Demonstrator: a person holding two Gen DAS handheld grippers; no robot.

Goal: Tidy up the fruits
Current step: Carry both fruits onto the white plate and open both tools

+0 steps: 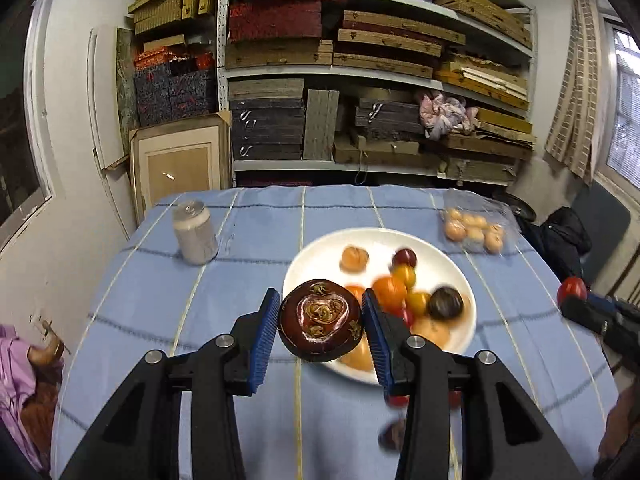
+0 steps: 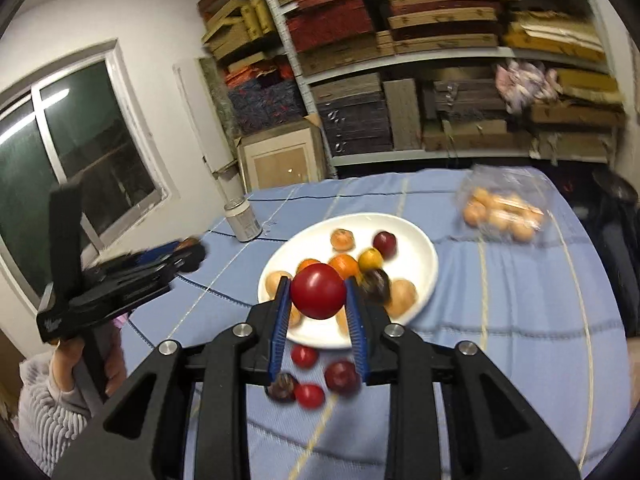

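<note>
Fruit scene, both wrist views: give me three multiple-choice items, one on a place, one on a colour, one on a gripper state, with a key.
1. Where does the can stand?
A. on the plate
B. on the blue cloth, left of the plate
C. on the shelf

2. What colour is the round fruit in the right gripper?
A. red
B. green
C. yellow

3. How is the left gripper?
A. wide open and empty
B. shut with nothing in it
C. shut on a dark brown fruit

Key:
1 B, the can sits on the cloth beside the white plate.
2 A, the fruit between the blue pads is glossy red.
3 C, the dark fruit fills the gap between the pads.
</note>
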